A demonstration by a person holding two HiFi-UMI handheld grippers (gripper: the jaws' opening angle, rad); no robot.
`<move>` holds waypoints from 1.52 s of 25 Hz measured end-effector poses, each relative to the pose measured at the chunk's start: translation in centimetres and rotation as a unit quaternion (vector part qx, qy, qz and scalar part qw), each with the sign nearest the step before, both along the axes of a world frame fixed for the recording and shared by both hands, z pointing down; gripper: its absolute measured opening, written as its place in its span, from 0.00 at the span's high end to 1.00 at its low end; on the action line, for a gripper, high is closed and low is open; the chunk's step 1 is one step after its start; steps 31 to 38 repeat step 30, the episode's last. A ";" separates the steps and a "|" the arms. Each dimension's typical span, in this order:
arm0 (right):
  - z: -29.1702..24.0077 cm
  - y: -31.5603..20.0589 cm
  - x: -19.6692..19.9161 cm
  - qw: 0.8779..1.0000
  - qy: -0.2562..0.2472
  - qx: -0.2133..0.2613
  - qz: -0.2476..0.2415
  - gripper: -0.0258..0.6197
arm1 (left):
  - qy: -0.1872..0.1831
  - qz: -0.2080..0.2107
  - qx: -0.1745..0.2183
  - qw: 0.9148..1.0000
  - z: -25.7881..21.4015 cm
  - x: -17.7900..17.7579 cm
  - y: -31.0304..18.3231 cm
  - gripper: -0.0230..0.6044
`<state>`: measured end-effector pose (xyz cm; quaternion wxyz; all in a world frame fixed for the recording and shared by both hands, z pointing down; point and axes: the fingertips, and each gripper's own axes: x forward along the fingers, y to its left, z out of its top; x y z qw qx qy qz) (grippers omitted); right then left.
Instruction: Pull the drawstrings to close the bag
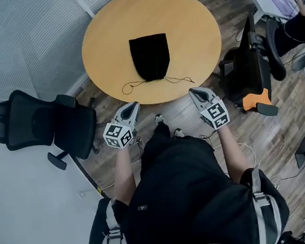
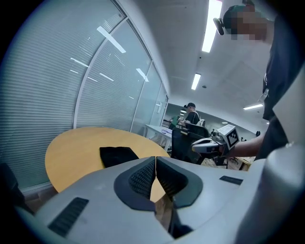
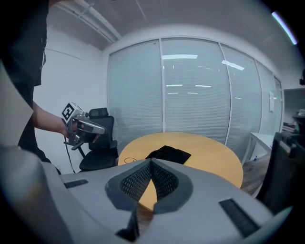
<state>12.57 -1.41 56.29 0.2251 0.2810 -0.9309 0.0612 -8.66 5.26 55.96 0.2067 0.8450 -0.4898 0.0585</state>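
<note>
A: From the head view, can you follow the drawstrings [image 1: 180,79]?

B: Barely. They are hair-thin, and how their ends finish is too small to tell.

A: And the bag [image 2: 118,155] in the left gripper view?

B: Its near end is hidden behind the left gripper [image 2: 155,164], along with the near edge of the surface [image 2: 76,150].

A: The right gripper view?

B: Much the same. The right gripper [image 3: 151,166] covers the bag's near edge, and only one faint loop of the drawstrings shows.

A: The person [image 2: 192,114] far back?

B: Too small to tell much.

Round wooden table [image 1: 202,27], black office chair [image 1: 39,128], plank floor [image 1: 298,114], blinded glass walls [image 3: 190,90]
</note>
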 end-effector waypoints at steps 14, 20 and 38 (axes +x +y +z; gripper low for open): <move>-0.5 3.6 2.0 0.999 0.020 0.024 -0.024 0.87 | 0.014 -0.022 0.019 0.999 -1.5 3.1 3.8 0.93; -0.3 4.4 2.5 0.999 0.023 0.028 -0.027 0.87 | 0.003 -0.027 0.014 1.000 -1.4 3.9 5.2 0.93; 0.4 5.0 2.6 0.999 0.033 0.024 -0.033 0.87 | 0.004 -0.025 0.014 1.000 -1.5 4.3 5.7 0.93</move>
